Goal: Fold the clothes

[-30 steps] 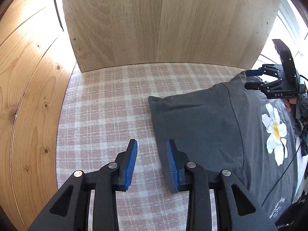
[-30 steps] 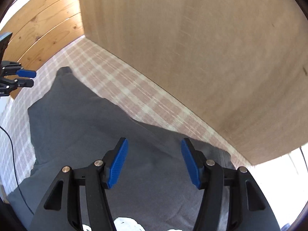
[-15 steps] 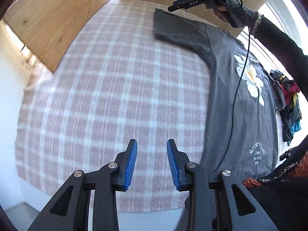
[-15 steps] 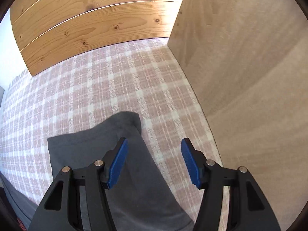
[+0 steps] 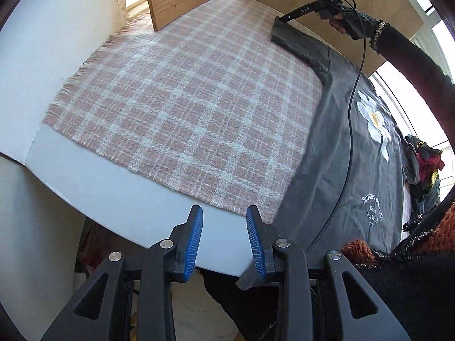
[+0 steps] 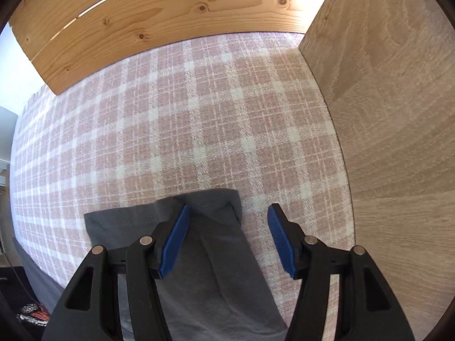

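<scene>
Left wrist view first: the left gripper (image 5: 224,240) hangs off the near edge of the table (image 5: 119,187), jaws apart and holding nothing, with the hem corner of the grey T-shirt (image 5: 341,153) just to its right. The shirt lies face up along the right side of the pink checked blanket (image 5: 182,96), daisy print showing, a black cable (image 5: 351,119) trailing over it. It looks to me like thin, limp cotton, light and sure to sag and wrinkle, so I'd pinch it at a seam or hemmed edge, a single layer at a corner. Further off, a pile of other clothes (image 5: 423,167) sits beyond the shirt's far side. At the far end the right gripper (image 6: 226,237) is spread wide right over the sleeve (image 6: 204,213), its left pad resting on the cloth near the cuff, the right pad over bare blanket just beside the wooden board (image 6: 398,113); nothing is clamped yet
</scene>
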`<state>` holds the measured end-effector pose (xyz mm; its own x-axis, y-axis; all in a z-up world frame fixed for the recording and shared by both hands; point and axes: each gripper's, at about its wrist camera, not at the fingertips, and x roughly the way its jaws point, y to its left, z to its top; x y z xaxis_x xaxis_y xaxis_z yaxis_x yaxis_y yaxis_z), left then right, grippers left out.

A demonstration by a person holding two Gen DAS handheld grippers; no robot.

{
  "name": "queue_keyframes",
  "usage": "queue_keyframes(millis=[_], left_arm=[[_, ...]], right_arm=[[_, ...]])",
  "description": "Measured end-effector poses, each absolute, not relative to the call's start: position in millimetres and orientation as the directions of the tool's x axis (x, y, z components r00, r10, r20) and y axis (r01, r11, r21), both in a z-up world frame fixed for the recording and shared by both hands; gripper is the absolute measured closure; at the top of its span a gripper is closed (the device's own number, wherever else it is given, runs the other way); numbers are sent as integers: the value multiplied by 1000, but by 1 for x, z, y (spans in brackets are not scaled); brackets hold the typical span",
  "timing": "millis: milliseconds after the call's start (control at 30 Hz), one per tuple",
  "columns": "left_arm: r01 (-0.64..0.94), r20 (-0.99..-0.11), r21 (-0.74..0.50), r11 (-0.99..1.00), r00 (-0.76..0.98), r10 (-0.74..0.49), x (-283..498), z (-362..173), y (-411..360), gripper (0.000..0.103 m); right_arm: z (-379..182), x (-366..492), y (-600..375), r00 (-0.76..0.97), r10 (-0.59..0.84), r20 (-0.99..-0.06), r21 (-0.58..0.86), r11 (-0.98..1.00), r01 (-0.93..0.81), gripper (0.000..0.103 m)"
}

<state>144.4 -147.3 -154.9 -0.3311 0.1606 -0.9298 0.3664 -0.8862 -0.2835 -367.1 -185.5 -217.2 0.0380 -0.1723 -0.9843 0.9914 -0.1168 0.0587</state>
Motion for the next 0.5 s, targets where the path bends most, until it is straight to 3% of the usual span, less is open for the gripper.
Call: queue_keyframes(millis=[267,300,333,500], left_arm=[[430,-929,-290,-855,-340,145,172,-165,-147,73],[425,-928,-294,-856,-343,148,174,-167,-145,73],[418,-926,-298,-858,-346,153,176,-168,-143,73],[357,-920,-310,-881,-346,184,179,-176,-137,73]], right_arm=[[-232,-357,-194,-1,-158,-987,16,-104,994,44],[-231,-357,-194,0,-164,-986,19,-111,994,59],[-230,-358,-194,2,-170,-985,22,-118,993,92],[-226,-334,-183,-147,-154,-977,-131,-114,985,96]])
